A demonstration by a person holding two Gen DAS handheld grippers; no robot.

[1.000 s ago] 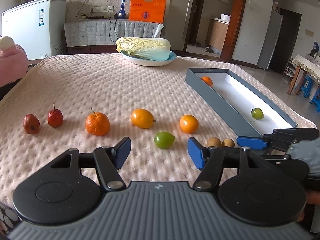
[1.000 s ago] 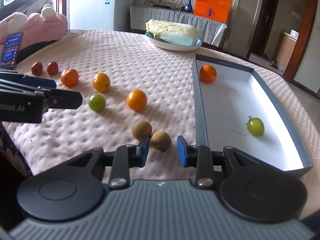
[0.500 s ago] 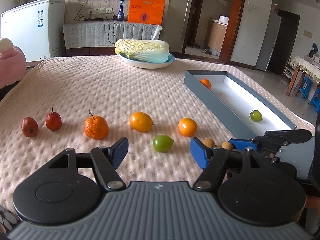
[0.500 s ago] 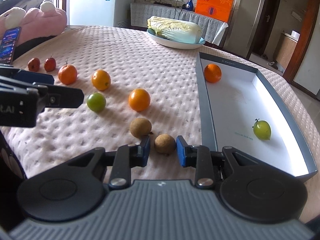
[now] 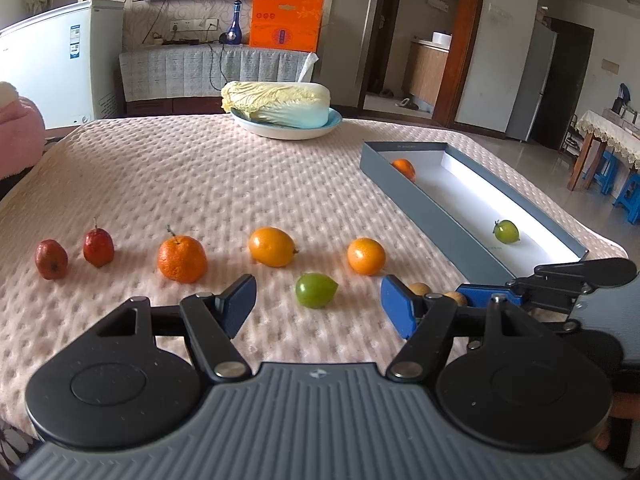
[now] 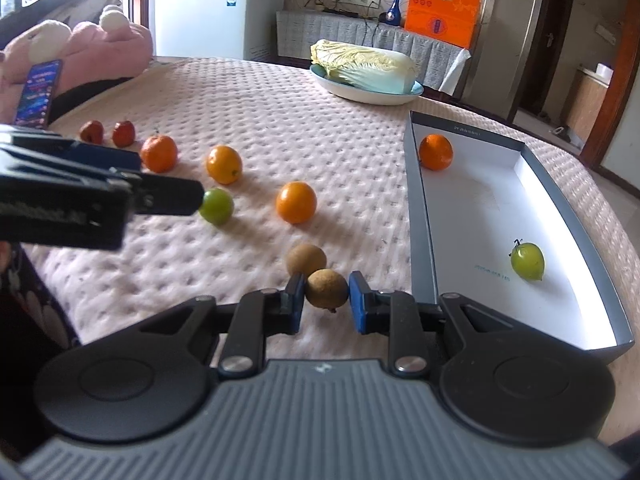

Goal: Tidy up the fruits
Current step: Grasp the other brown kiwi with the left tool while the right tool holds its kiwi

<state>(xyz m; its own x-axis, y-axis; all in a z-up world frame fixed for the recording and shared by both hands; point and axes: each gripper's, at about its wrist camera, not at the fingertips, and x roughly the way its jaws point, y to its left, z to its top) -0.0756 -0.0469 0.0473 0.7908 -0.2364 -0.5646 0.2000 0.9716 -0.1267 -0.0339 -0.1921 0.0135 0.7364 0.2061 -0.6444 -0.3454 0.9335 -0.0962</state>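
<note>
Between the right gripper's (image 6: 326, 302) just-closed jaws sits one of two rough brown round fruits (image 6: 327, 289), the other (image 6: 306, 260) just beyond; the left gripper's (image 5: 318, 306) jaws stand wide, empty.

A small brown round fruit (image 6: 327, 289) sits clamped between two blue pads, a second brown fruit (image 6: 306, 260) touching it just behind. On the pink cloth lie a green fruit (image 6: 216, 206), three orange fruits (image 6: 296, 202) (image 6: 224, 164) (image 6: 159, 153) and two small red ones (image 6: 123, 133) (image 6: 91, 131). The grey box (image 6: 419, 216) holds an orange (image 6: 436, 152) at its far end and a green fruit (image 6: 527, 261) nearer
</note>
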